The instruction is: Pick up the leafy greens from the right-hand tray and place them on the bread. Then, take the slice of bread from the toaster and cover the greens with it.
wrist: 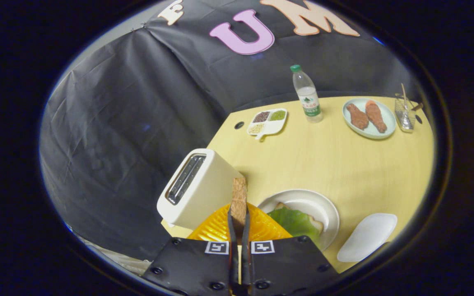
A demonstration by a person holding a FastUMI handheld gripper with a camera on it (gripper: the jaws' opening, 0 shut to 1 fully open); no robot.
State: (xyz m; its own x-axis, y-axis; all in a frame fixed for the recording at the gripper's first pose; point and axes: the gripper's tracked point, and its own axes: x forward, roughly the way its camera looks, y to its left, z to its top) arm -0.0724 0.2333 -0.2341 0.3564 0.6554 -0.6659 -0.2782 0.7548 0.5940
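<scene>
My gripper (239,213) is shut on a slice of bread (239,197), held edge-on and upright between the fingers, above the table. The white toaster (204,185) stands just to the left of the held slice, its slot looking empty. To the right of the fingers sits a white plate (323,205) with the leafy greens (294,222) lying on another bread slice (316,225), whose edges peek out from under the leaves. Farther right lies the white right-hand tray (366,237), bare.
A yellow ridged object (216,226) lies just under the fingers. At the far side of the wooden table (331,160) stand a water bottle (307,95), a divided dish of grains (268,121), a plate with two brown food pieces (368,117) and a wire holder (405,113).
</scene>
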